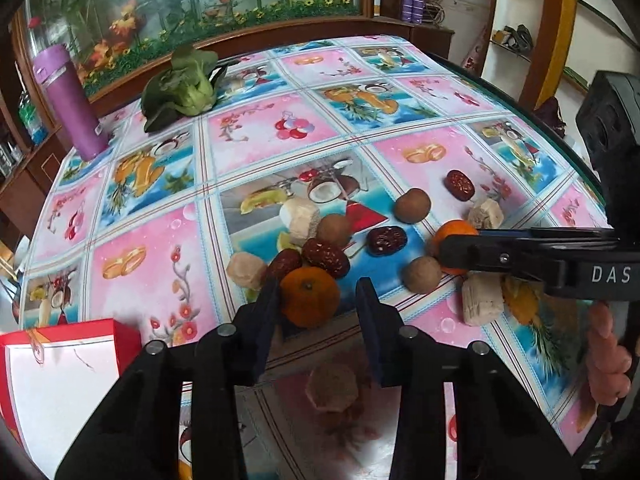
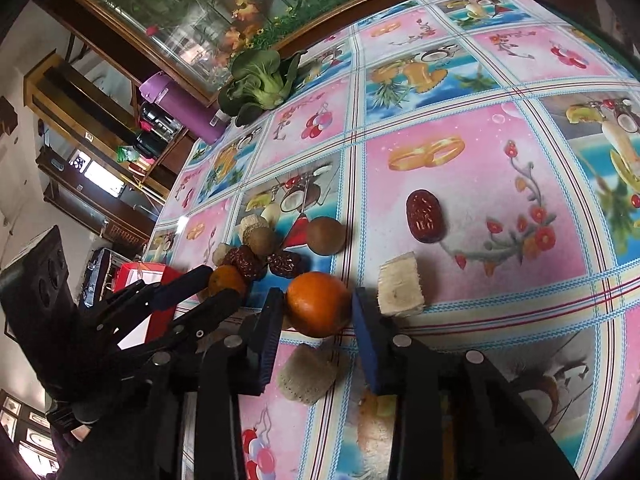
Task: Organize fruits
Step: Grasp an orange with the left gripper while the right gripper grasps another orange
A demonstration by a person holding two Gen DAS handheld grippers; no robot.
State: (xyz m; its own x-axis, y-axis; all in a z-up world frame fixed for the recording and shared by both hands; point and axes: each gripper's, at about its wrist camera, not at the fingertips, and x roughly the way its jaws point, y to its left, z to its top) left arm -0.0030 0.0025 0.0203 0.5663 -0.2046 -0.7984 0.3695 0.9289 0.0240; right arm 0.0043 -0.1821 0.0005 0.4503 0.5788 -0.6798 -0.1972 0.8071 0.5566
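Left gripper [image 1: 318, 300]: jaws spread, bracketing a small orange [image 1: 309, 296] at lower centre of the left wrist view. The left finger appears to touch the fruit's side; the right finger stands clear of it, so nothing is clamped.

Right gripper [image 2: 316, 306]: jaws likewise spread around a second orange [image 2: 318, 303] at lower centre of the right wrist view. The left finger sits just against the peel, with a narrow gap at the right finger. Whether either fruit is lifted off the tablecloth [image 1: 160, 248] cannot be told.

Directly beyond the left gripper's orange lie two red dates [image 1: 324, 257], touching each other. Behind them sit a brown round fruit [image 1: 334, 230] and a pale peeled chunk [image 1: 300, 216]. Another date [image 1: 387, 241] lies to the right of this cluster, and one more [image 1: 460, 185] sits well apart toward the right edge.

In the right wrist view a cut white piece [image 2: 400, 290] lies just beside the right finger, and another pale piece [image 2: 308, 374] rests below the orange, between the fingers.

Far field, left wrist view: leafy green vegetable [image 1: 182, 88] at upper left, purple flask [image 1: 70, 102] standing left of it, red-and-white box [image 1: 60, 368] at lower left.
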